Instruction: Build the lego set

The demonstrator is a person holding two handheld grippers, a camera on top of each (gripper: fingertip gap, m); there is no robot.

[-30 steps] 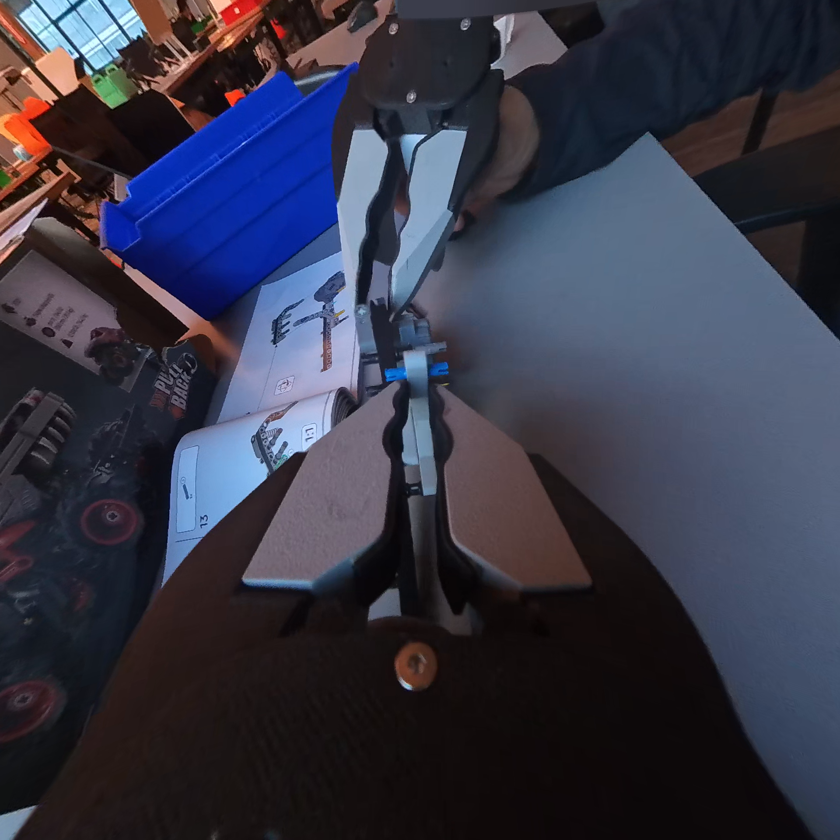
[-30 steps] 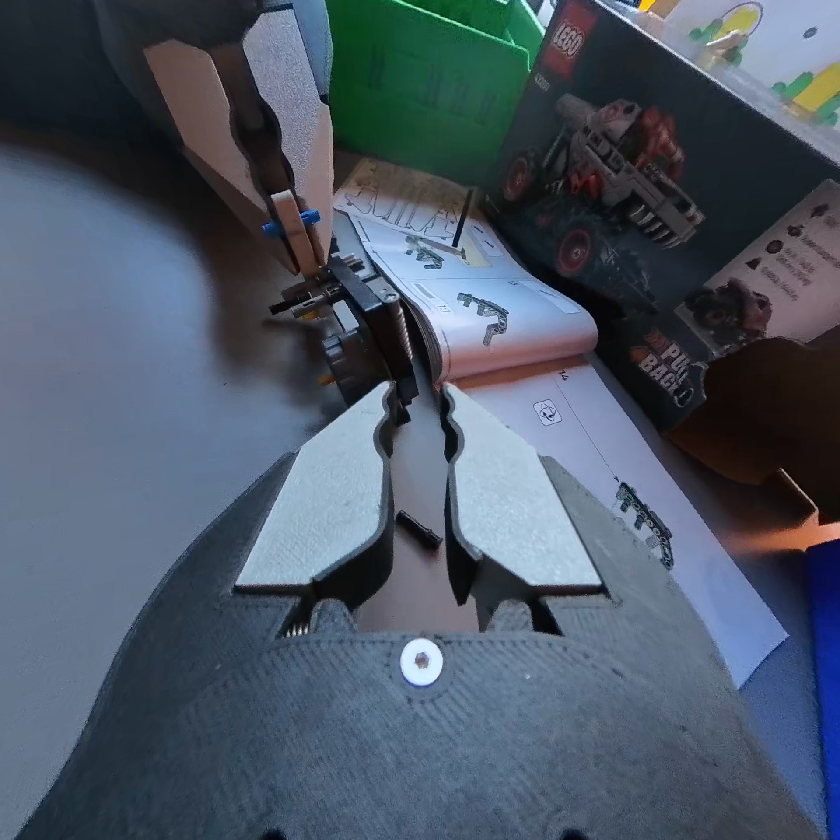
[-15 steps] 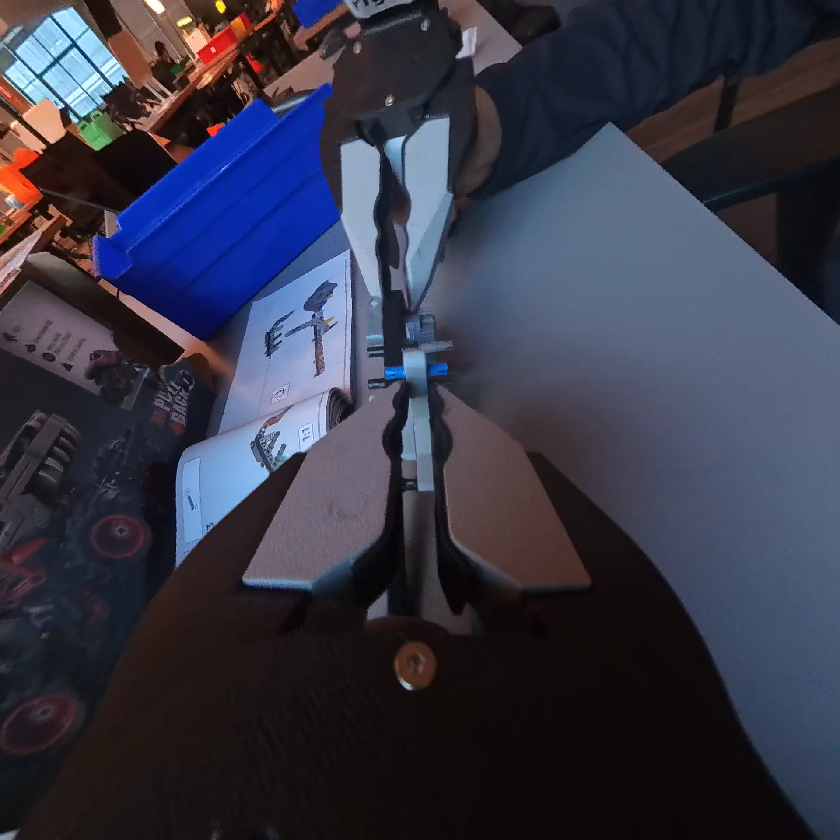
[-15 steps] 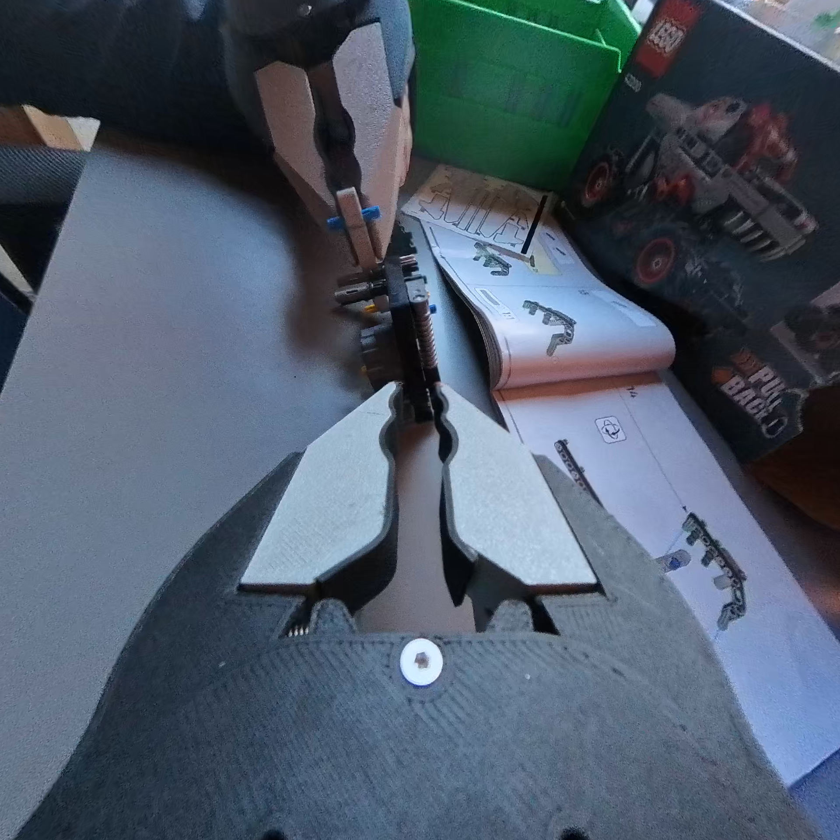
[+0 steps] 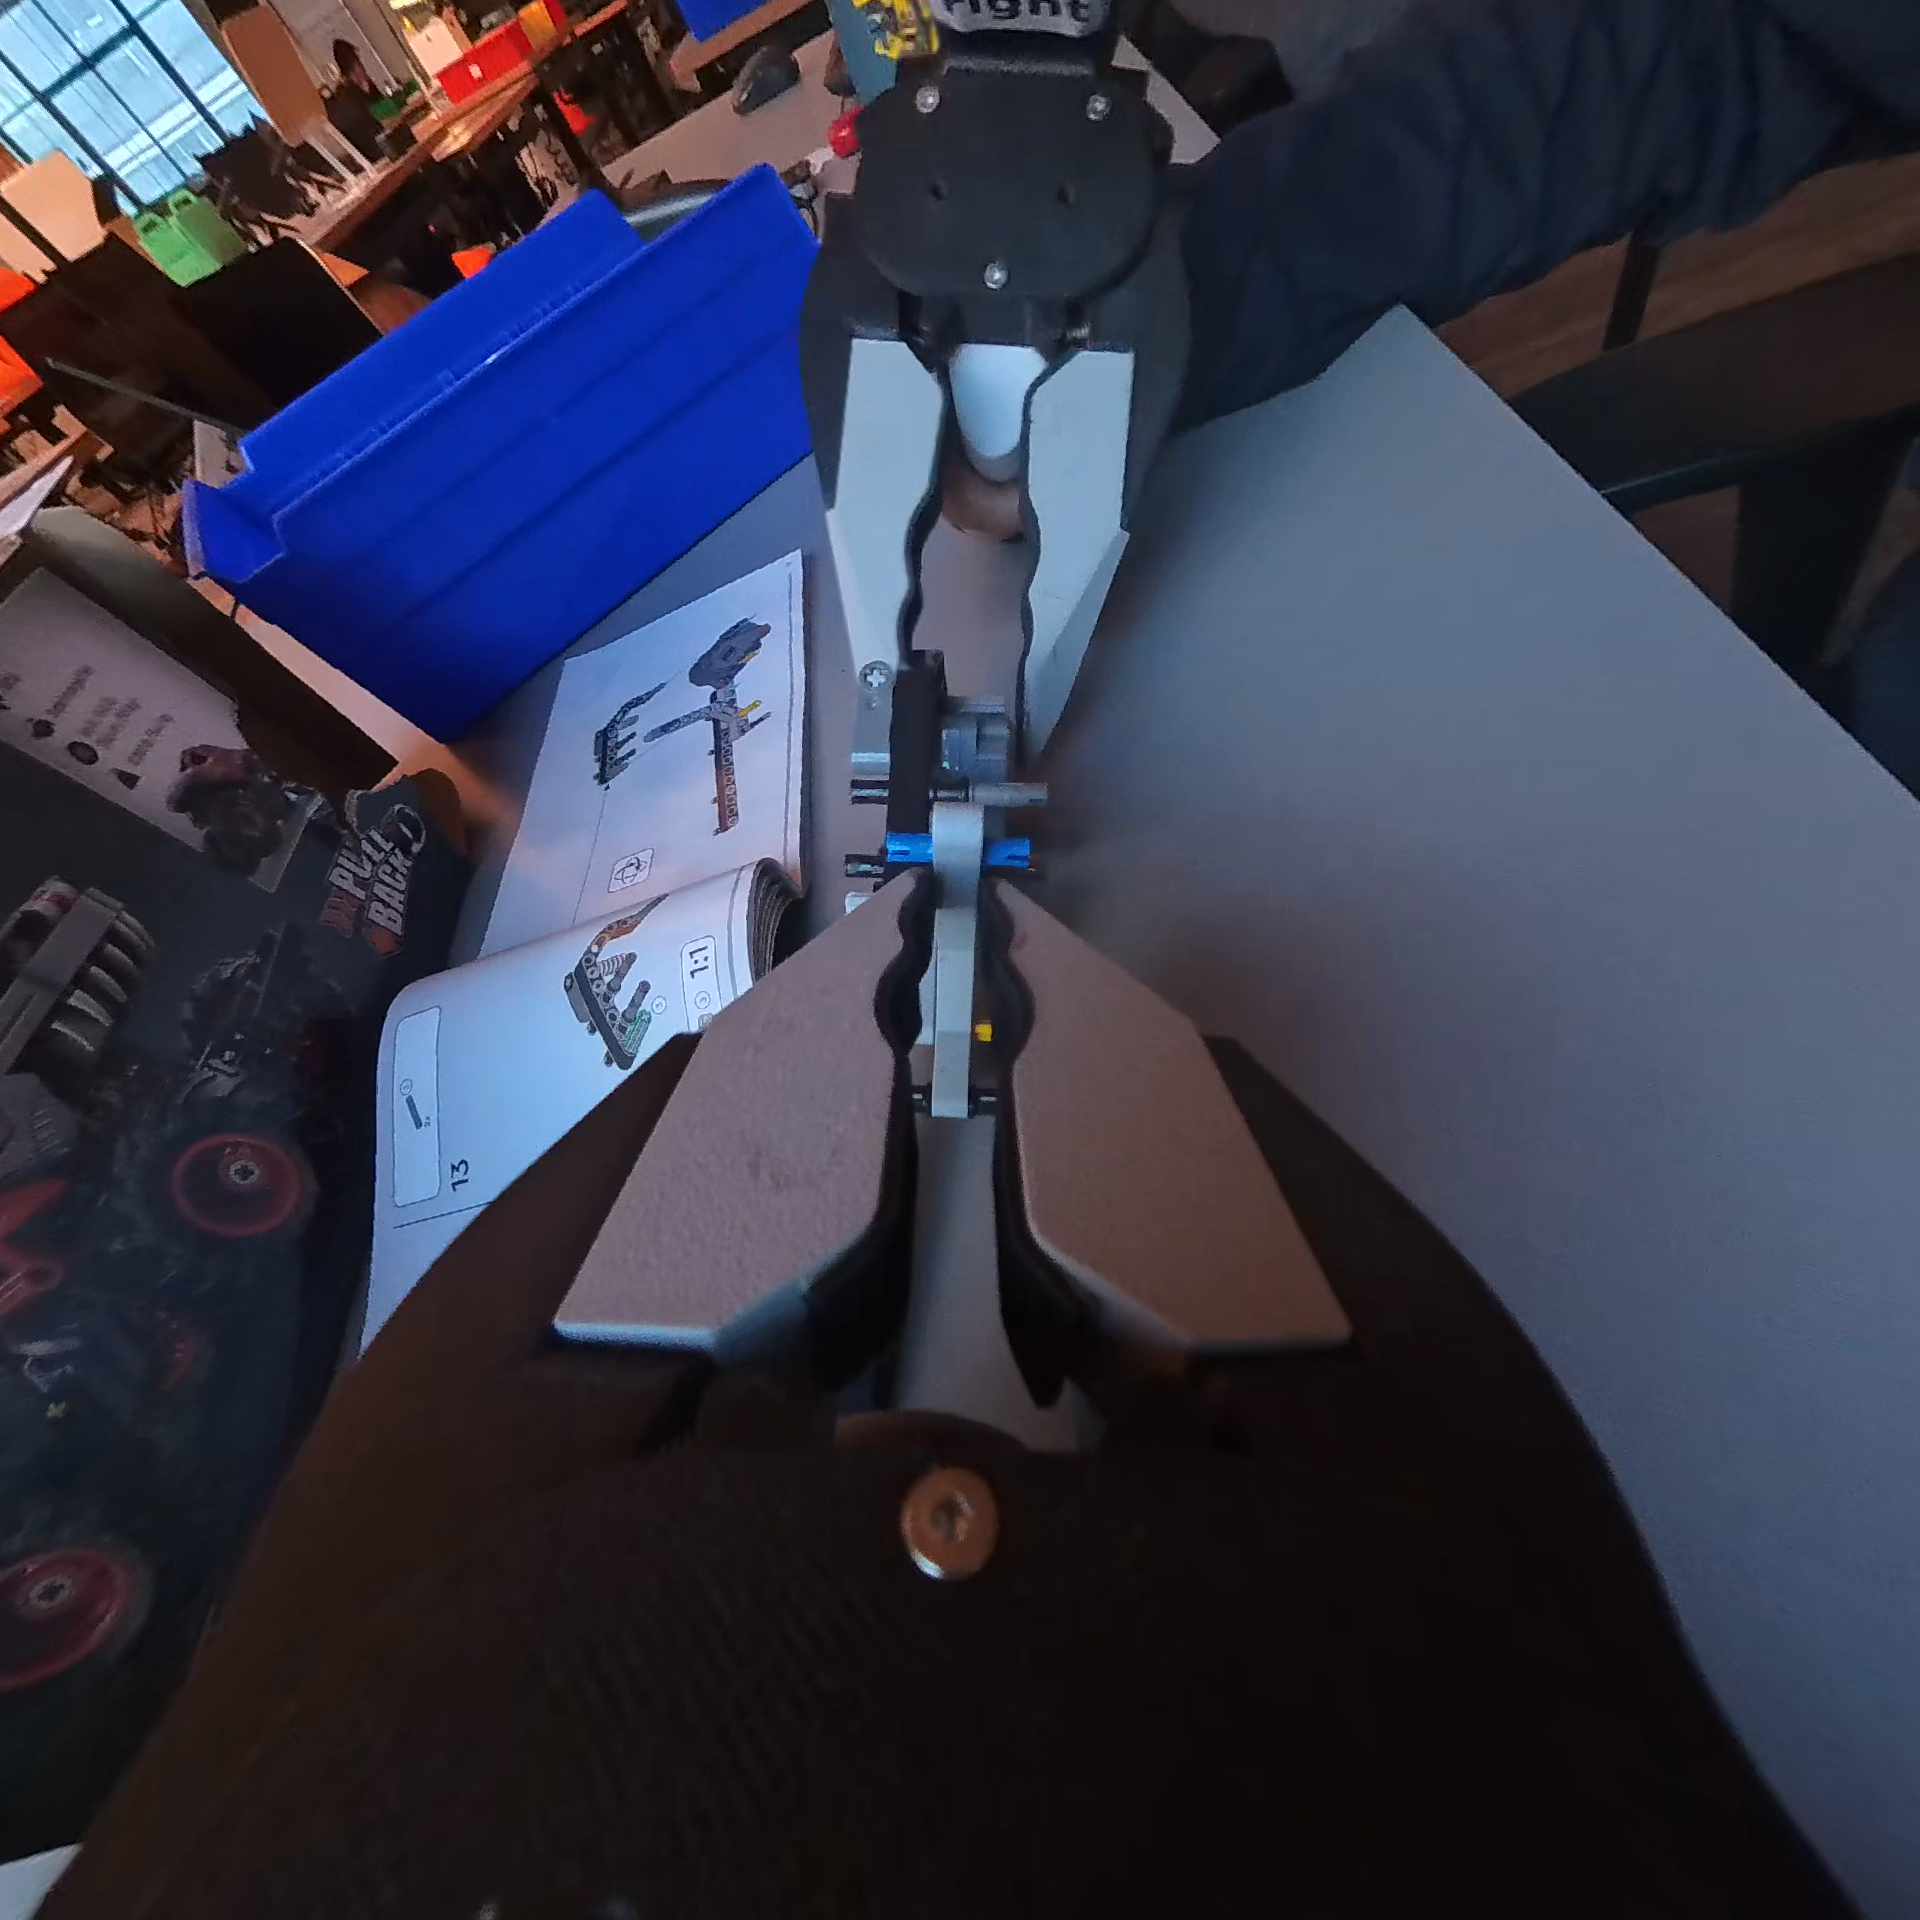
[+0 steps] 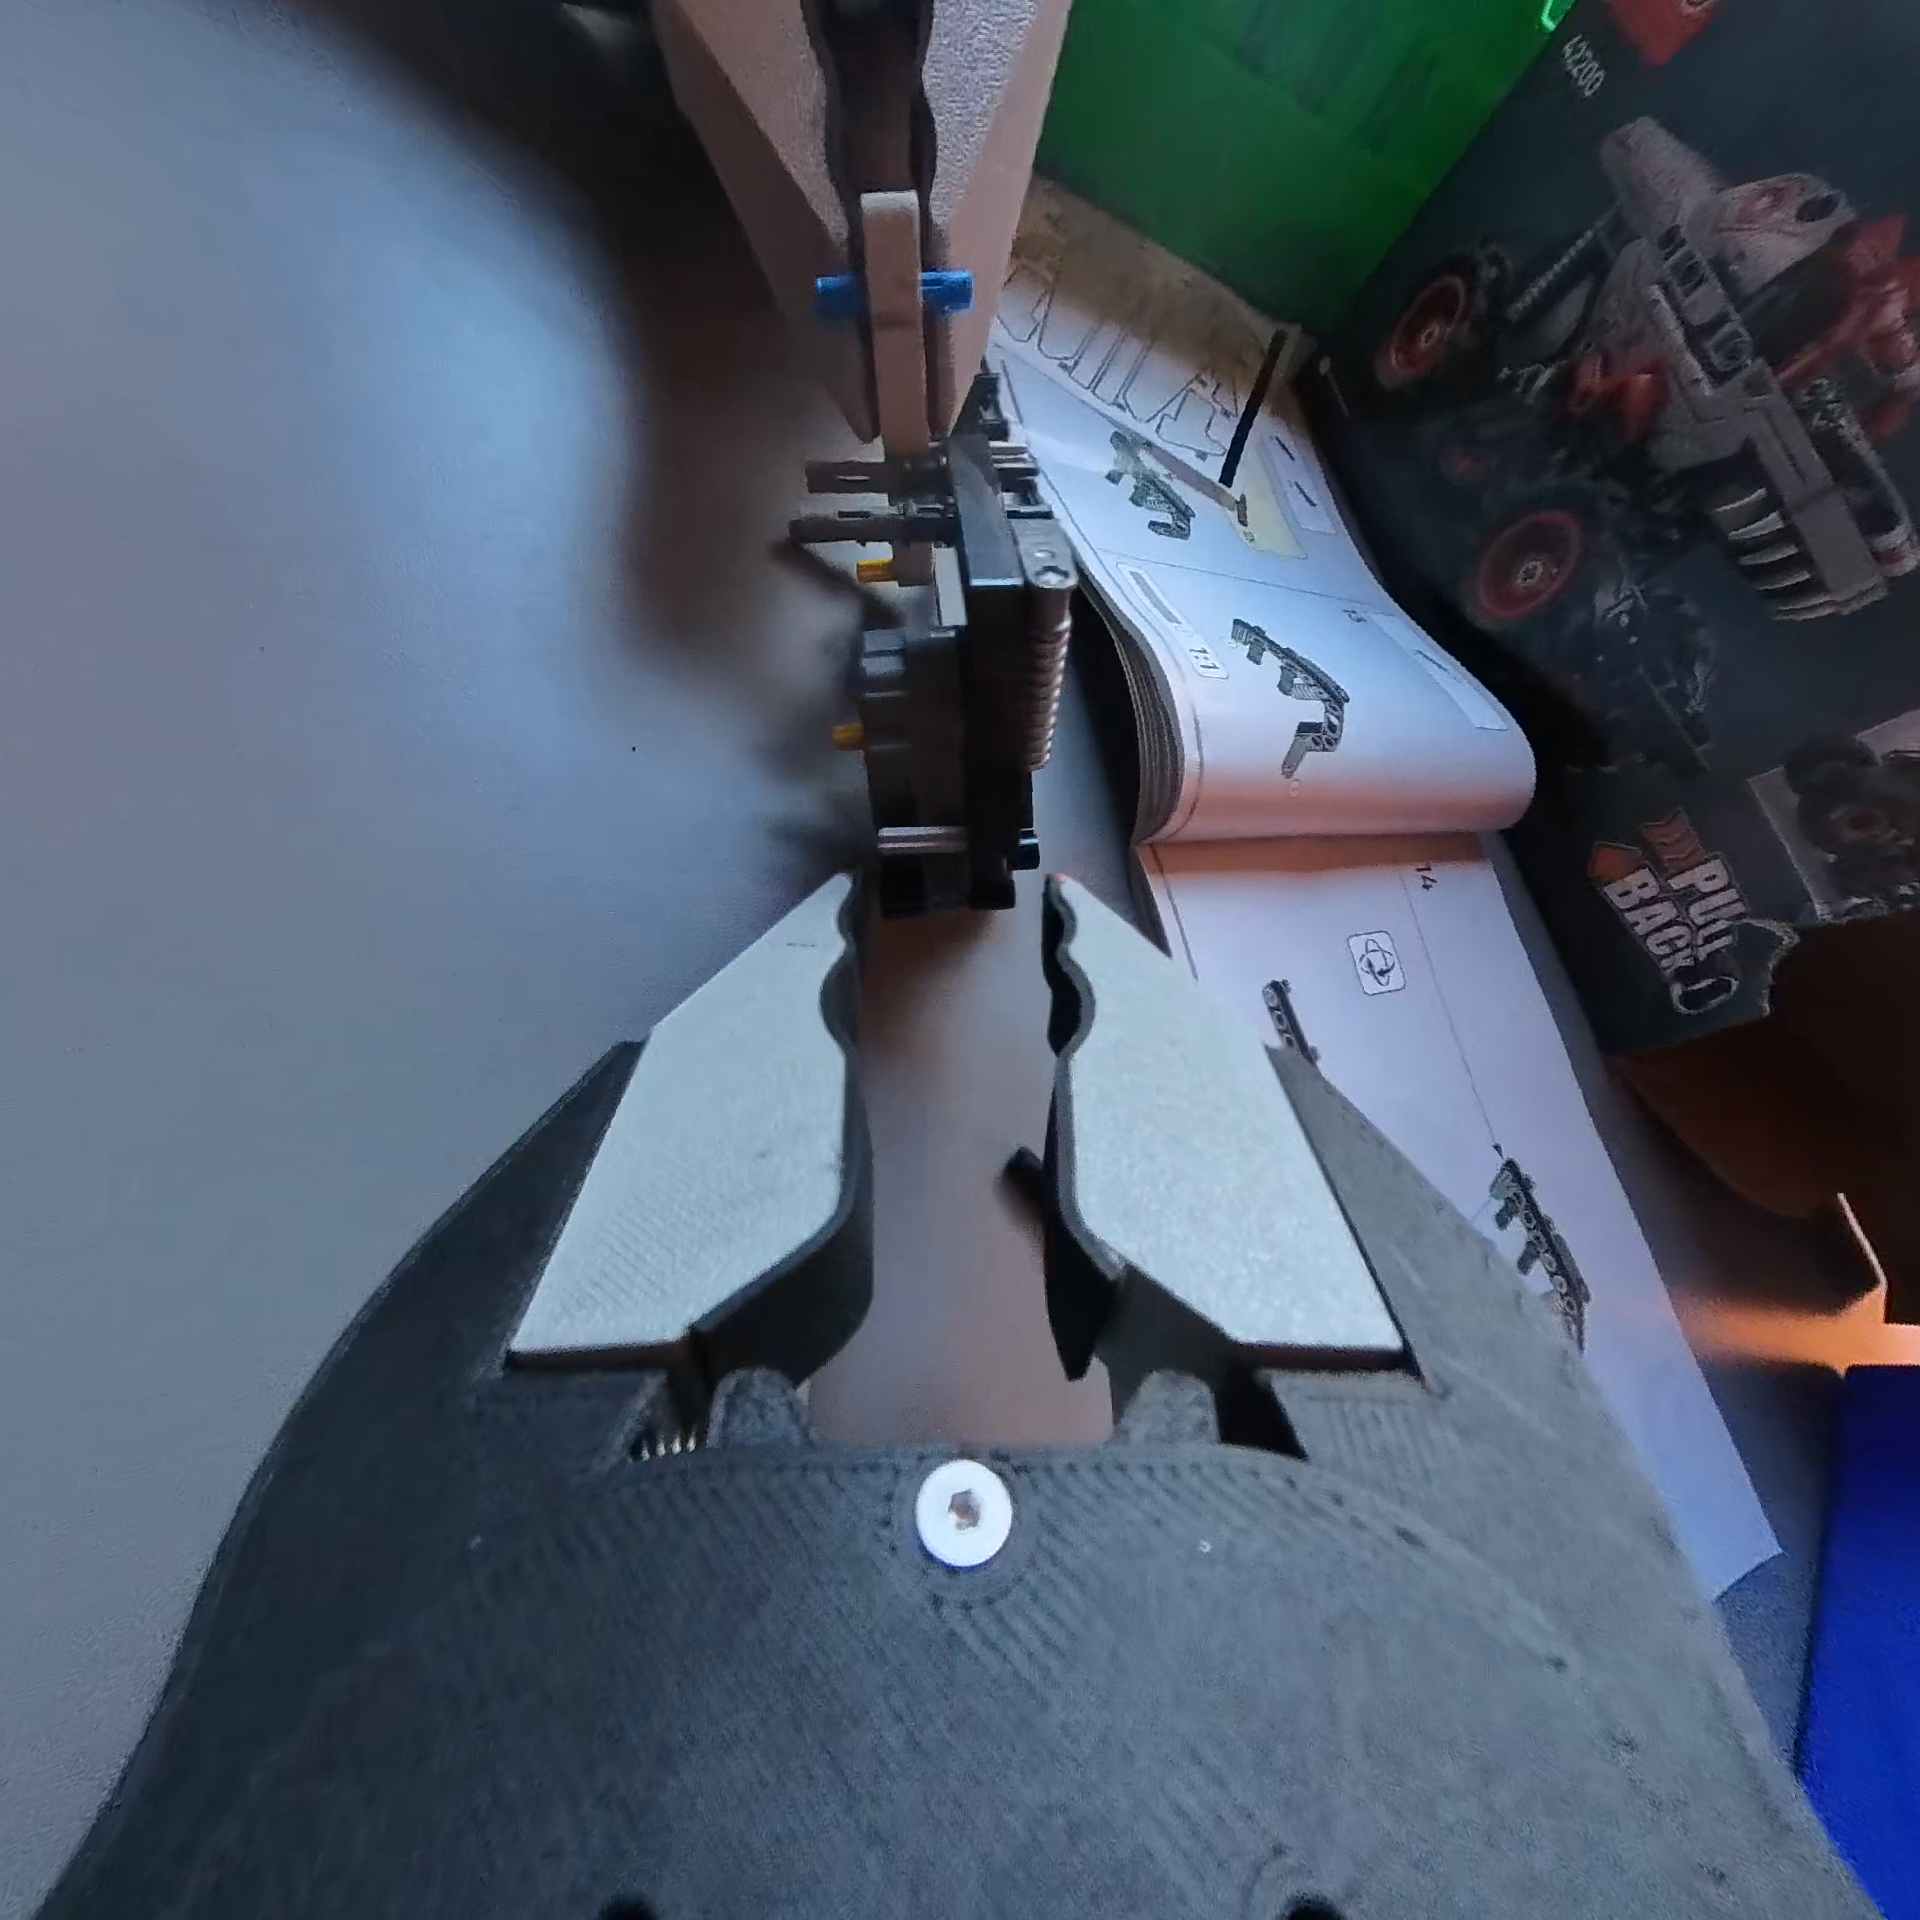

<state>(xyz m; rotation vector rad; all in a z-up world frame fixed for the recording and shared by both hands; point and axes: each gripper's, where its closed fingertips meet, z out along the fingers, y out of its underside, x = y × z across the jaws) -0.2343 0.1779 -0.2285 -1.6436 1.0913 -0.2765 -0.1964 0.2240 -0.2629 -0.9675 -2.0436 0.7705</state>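
Left gripper (image 5: 954, 914) is clamped on a light grey liftarm beam (image 5: 954, 966) with a blue pin (image 5: 956, 850) through its far end; beam tip sits right against the black-and-grey sub-assembly (image 5: 935, 743), looks like touching or just short, can't tell if the pin is seated.

Right gripper (image 6: 951, 899) has its jaws apart, a clear gap between the fingertips, gripping nothing. The sub-assembly's near end (image 6: 951, 727) is just at or between the tips; contact unclear. A small dark piece, probably a loose pin (image 6: 1023, 1169), lies on the table under the right finger.

Sub-assembly stands on the grey table (image 5: 1455, 935), just beside the open instruction booklet (image 5: 582, 997). Set box (image 6: 1662, 416) beyond the booklet, blue bin (image 5: 499, 447) and green bin (image 6: 1247, 135) further out.

Progress, my read: early. Only a compact core exists, with axles and a spring-like ribbed part on it; no wheels or body as on the box art. Step in hand is mating the beam to the core. Most of the build is left.
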